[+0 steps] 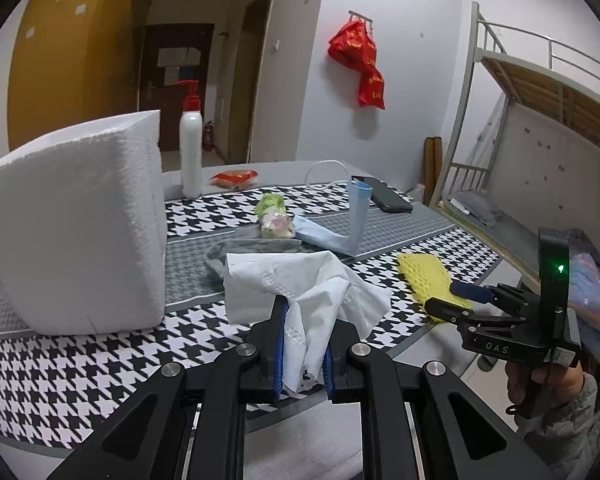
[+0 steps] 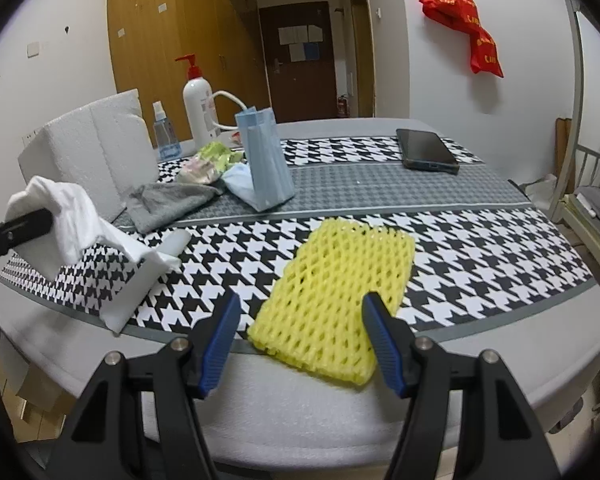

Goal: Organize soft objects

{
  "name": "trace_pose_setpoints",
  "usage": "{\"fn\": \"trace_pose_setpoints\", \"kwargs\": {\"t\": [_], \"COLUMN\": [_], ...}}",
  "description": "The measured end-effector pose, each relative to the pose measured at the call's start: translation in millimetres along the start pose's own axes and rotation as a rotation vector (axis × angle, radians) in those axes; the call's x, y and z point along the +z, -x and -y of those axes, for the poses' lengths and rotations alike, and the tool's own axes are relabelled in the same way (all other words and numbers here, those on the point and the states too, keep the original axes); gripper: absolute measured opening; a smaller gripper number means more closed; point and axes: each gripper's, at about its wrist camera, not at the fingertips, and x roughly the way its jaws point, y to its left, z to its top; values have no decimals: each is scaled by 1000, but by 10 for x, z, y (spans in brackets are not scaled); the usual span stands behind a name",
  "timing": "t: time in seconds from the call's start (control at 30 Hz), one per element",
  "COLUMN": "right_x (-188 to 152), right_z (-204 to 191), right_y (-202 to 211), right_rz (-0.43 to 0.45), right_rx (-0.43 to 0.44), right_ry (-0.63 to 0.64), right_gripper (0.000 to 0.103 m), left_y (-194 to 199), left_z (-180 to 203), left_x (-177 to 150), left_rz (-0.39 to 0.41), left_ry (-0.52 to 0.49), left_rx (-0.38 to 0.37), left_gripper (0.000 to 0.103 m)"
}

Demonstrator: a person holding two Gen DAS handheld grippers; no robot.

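Observation:
My left gripper (image 1: 303,346) is shut on a crumpled white tissue (image 1: 300,292), lifted above the houndstooth cloth (image 1: 80,372); the same tissue (image 2: 72,216) hangs from that gripper at the left of the right wrist view. A yellow foam net (image 2: 332,300) lies flat near the table's front edge. My right gripper (image 2: 300,336) stands open with its blue pads on either side of the net's near end, not pressing it. A grey cloth (image 2: 168,200), a blue face mask (image 2: 266,160) standing folded, and a green-pink packet (image 2: 208,160) lie further back.
A white foam block (image 1: 80,220) stands at the left. A pump bottle (image 1: 191,148), a small spray bottle (image 2: 165,136), a red snack packet (image 1: 236,178) and a black phone (image 2: 426,148) lie toward the back. A bunk bed (image 1: 540,120) stands to the right.

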Motion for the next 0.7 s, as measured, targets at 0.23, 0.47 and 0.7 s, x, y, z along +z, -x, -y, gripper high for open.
{"fn": "trace_pose_setpoints", "kwargs": {"t": [0.23,0.47,0.7], "right_x": [-29,4,87], "right_z": [-77,64,102], "right_y": [-31,-2,275], "right_rz": [-24,-31,56], "right_rx": [-78,-104,-17], "right_ry": [57,10,-84], "right_gripper": [56,22,21], "left_y": [50,108,273], "left_z": [-27,-75,-114], "left_x": [-44,-64,-32], "left_rz": [8,31,76], "left_ry": [13,17,6], "left_rx": [-8,-1,17], "left_gripper": [16,16,16]}}
